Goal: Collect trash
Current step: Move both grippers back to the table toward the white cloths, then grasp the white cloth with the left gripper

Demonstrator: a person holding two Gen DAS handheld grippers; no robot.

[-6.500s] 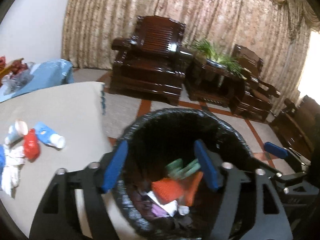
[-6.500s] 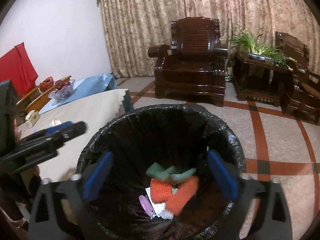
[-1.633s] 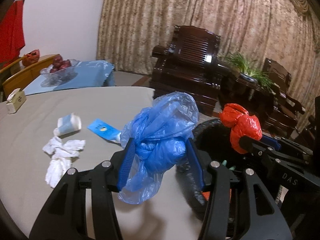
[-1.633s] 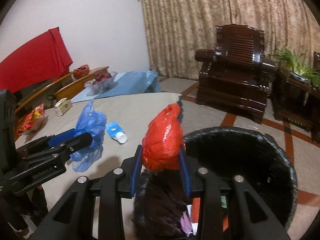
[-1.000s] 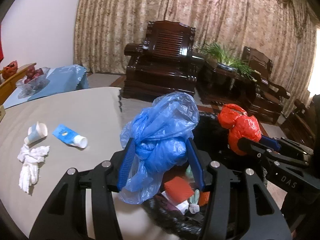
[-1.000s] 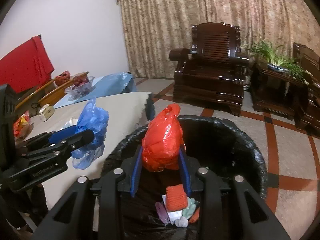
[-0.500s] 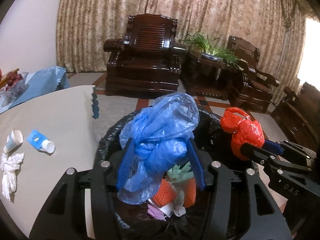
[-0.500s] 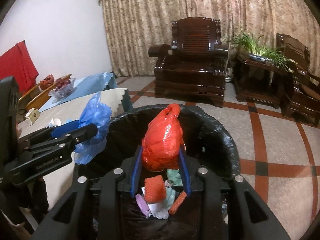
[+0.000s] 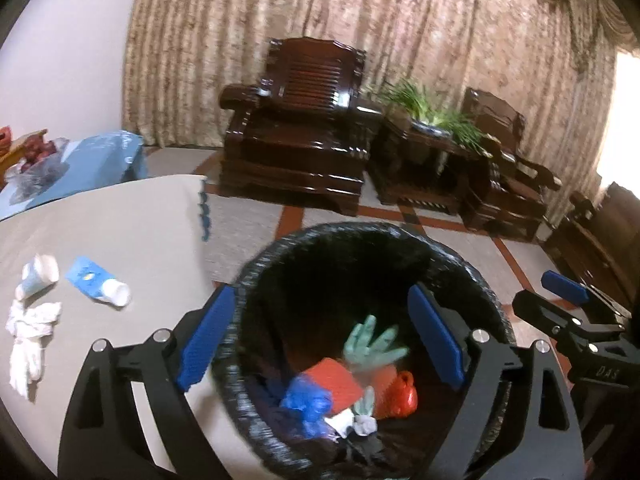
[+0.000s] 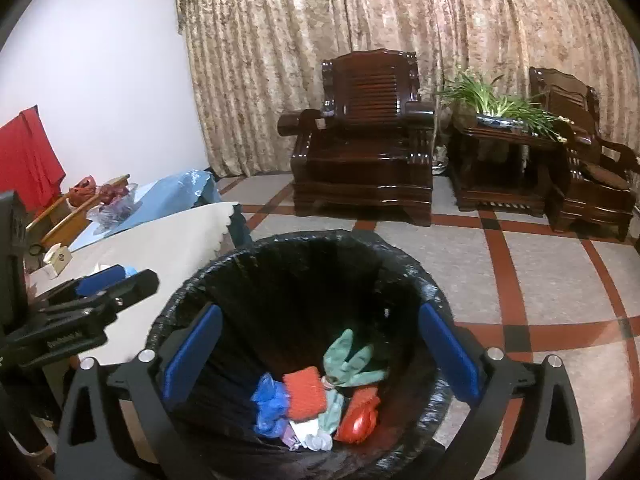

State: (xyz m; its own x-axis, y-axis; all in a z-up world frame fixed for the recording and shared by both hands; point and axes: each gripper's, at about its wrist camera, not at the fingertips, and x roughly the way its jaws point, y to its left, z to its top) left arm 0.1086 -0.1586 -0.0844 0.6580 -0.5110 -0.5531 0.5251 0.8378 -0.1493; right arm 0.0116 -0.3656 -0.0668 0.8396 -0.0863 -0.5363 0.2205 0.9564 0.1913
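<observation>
Half a second ago each gripper held a bag over the bin; now both are let go. The left gripper stands wide open with nothing between its pads, and so does the right gripper; both hang over the bin's mouth. The blue bag lies on the heap at the bottom, at about 7 o'clock from the green glove; the red bag lies at about 5 o'clock from that glove, touching the orange block between the two bags. From the right wrist the same order shows: blue bag at 9 o'clock of the heap, red bag at 4 o'clock.

So this pair of drops looks done; the work is not. On the table, at 9 o'clock from the bin, there remain a cup, a blue tube just beside it, and white tissue near both; these are likely next, and both grippers are free to fetch them.
</observation>
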